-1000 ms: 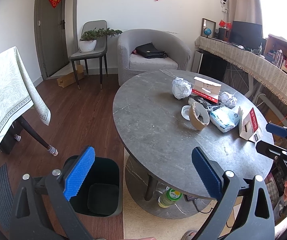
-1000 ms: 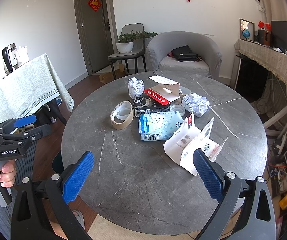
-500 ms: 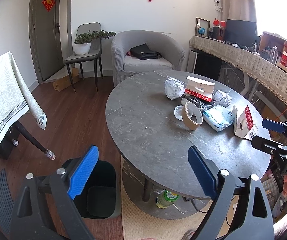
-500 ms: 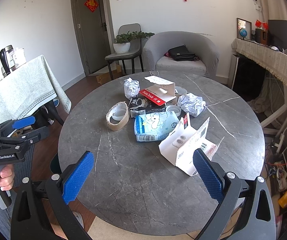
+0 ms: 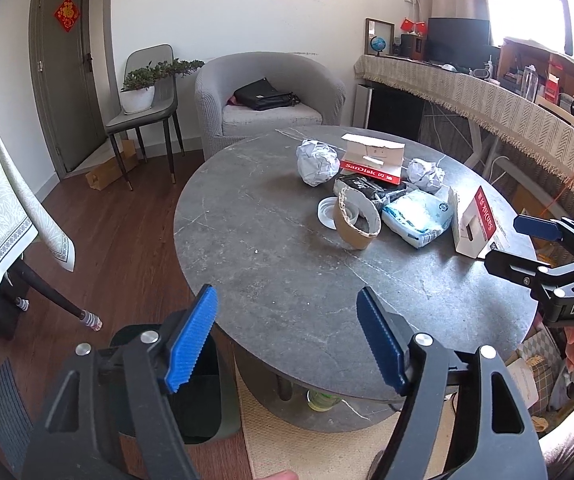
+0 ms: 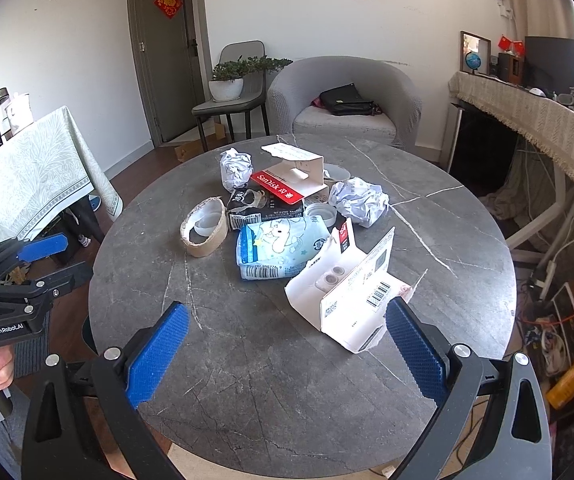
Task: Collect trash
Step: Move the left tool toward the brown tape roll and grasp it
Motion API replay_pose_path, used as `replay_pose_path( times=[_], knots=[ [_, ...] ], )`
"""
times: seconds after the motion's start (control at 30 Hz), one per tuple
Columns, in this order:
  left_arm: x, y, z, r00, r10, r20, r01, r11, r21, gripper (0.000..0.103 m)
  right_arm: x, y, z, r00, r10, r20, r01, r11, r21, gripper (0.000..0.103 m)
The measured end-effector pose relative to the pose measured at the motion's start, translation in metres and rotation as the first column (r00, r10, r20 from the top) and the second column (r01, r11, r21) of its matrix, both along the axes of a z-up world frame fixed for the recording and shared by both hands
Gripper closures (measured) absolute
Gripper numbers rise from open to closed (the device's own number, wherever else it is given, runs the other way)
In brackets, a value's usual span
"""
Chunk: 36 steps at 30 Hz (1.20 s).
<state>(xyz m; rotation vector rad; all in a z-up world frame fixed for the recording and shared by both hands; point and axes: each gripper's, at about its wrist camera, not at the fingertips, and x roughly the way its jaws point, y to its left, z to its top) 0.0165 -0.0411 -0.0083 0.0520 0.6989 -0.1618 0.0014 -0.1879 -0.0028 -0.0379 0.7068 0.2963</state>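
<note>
Nothing is picked up yet: both the left tool (image 5: 287, 340) and right tool (image 6: 287, 352) are wide apart and empty, the trash (image 6: 287, 216) sits mid-frame on the surface (image 6: 247, 380), and the bin (image 5: 203, 400), lower left, looks empty, though it's partly hidden.

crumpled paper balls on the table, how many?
2. One paper ball at the pile's far left, beside the red SanDisk box; the other paper ball on its right side. More could be hidden.

Your left fingers (image 5: 191, 340) hide most of the bin (image 5: 207, 392); the table (image 5: 271, 272) edge covers the bottle (image 5: 321, 399) beneath.
</note>
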Motion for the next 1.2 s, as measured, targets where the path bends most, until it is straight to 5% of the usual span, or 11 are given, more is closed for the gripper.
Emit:
replay_pose_path(
  times=[0.13,0.27,0.63,1.2],
  knots=[
    [0.008,-0.008,0.0,0.999,-0.037,-0.007,0.037,0.999,-0.028,0.03,0.002,-0.006,-0.001,1.0,-0.007,-0.005,0.007,1.0,0.021,0.007],
    [0.017,-0.021,0.0,0.996,-0.082,-0.016,0.082,0.996,-0.032,0.044,0.004,-0.01,-0.002,1.0,-0.007,-0.008,0.007,0.999,0.039,0.015],
    [0.045,-0.044,-0.011,0.991,-0.122,-0.045,0.121,0.992,-0.027,0.053,0.007,-0.02,-0.004,0.999,-0.017,-0.034,0.02,0.996,0.087,0.048],
    [0.074,-0.071,-0.023,0.995,-0.084,-0.048,0.085,0.996,0.034,0.047,0.001,-0.027,-0.001,0.999,-0.01,-0.033,0.014,0.991,0.131,0.053]
  ],
)
